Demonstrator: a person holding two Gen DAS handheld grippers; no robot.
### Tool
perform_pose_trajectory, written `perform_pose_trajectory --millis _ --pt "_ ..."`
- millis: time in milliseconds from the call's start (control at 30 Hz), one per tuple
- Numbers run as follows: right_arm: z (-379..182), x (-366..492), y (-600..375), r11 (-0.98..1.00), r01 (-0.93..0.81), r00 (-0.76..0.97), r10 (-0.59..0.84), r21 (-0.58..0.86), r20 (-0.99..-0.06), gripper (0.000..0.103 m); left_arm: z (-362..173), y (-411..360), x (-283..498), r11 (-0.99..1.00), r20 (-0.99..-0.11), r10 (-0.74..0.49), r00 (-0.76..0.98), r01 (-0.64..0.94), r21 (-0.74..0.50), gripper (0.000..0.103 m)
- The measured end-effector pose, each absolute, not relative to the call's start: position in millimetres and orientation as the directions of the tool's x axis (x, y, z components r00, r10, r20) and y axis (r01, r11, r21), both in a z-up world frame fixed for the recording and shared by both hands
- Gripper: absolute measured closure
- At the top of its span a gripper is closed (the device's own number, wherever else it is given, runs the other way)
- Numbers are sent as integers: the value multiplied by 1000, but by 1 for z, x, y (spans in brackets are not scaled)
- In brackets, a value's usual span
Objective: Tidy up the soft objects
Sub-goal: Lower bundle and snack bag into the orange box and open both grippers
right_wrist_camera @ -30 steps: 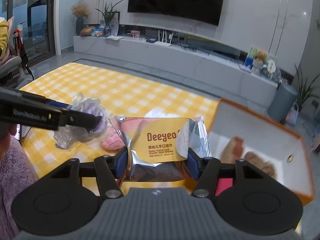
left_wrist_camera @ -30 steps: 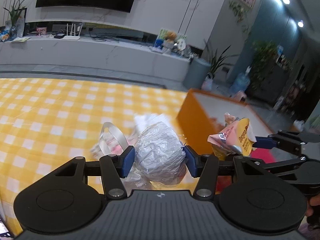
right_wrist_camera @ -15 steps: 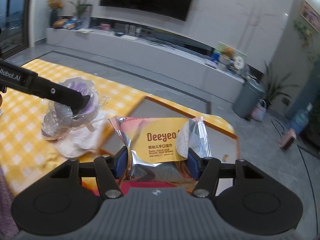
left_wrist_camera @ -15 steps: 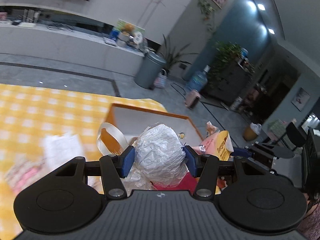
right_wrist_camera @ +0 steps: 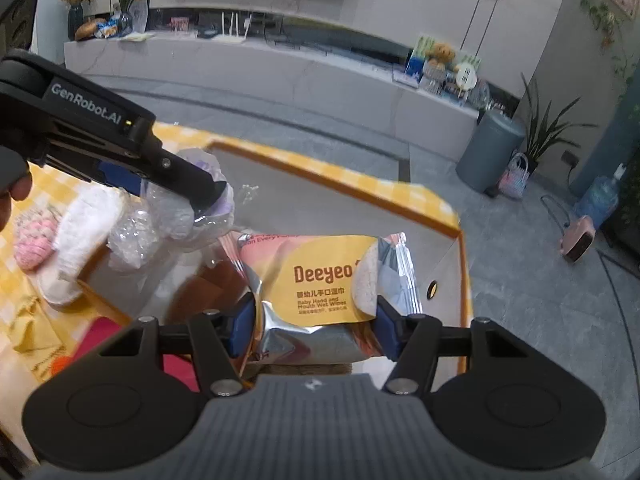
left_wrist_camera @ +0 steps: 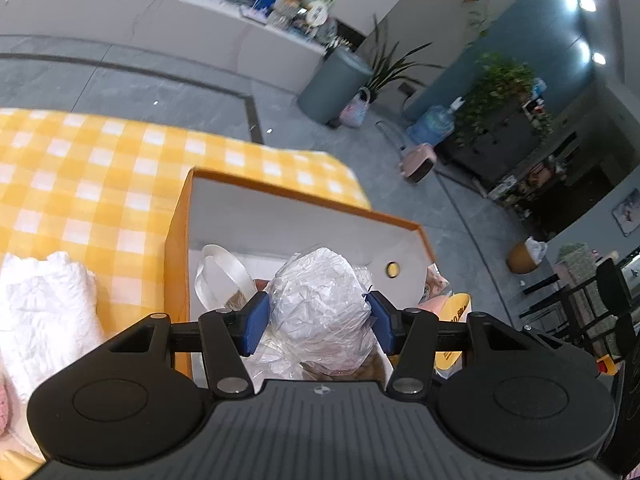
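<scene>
My left gripper (left_wrist_camera: 318, 326) is shut on a crinkled clear plastic bundle (left_wrist_camera: 324, 300) and holds it over the open orange box (left_wrist_camera: 304, 196). My right gripper (right_wrist_camera: 316, 326) is shut on a yellow and pink Deeyeo wet wipes pack (right_wrist_camera: 320, 276), also above the orange box (right_wrist_camera: 340, 184). In the right wrist view the left gripper (right_wrist_camera: 208, 196) comes in from the left with the plastic bundle (right_wrist_camera: 176, 216) hanging under it. The box's white inside holds brown and red soft items, partly hidden.
The box stands at the corner of a table with a yellow checked cloth (left_wrist_camera: 80, 168). A white soft cloth (left_wrist_camera: 44, 312) and a pink knitted item (right_wrist_camera: 34, 246) lie left of the box. Grey floor, a bin (left_wrist_camera: 334, 84) and plants lie beyond.
Both grippers have moved right from over the cloth to above the orange box, carrying the plastic bundle and the wipes pack. Both stay shut.
</scene>
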State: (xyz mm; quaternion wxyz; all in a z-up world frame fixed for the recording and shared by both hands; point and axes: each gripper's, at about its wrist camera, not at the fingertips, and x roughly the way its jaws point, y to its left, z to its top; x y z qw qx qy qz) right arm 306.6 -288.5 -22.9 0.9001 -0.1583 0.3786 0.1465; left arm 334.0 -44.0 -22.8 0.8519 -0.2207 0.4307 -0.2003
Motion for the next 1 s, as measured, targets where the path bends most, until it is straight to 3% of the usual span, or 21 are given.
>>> perform_pose_trajectory --millis 100,167,267,367,433,567,833,1000 --pt "-36 322 -294 910 -380 649 134 -167 -749 43 -32 -45 338 830 -658 -519 545 140 -539 37" --pt "-44 331 -297 915 -372 636 127 -158 -761 43 -38 -42 339 832 -663 -514 544 129 -539 27" --pt "-54 343 -301 923 -361 617 127 -136 -776 42 -40 -38 337 831 -661 -516 545 133 -539 20" --pt "-61 345 -301 927 -356 598 129 -118 -791 42 -36 -33 330 827 -650 -520 554 139 -544 18" --pt "-63 348 -301 926 -355 592 116 -129 -798 42 -31 -32 325 830 -644 -520 562 155 -535 22" --pt "-66 349 -299 928 -348 571 97 -133 -815 40 -25 -38 321 869 -672 -471 571 172 -464 40" --pt "-72 350 -301 928 -327 567 43 -177 -823 35 -28 -38 312 865 -679 -480 555 172 -472 41" --pt "-68 345 -308 939 -299 567 29 -172 -824 25 -23 -38 303 865 -672 -484 561 190 -464 41"
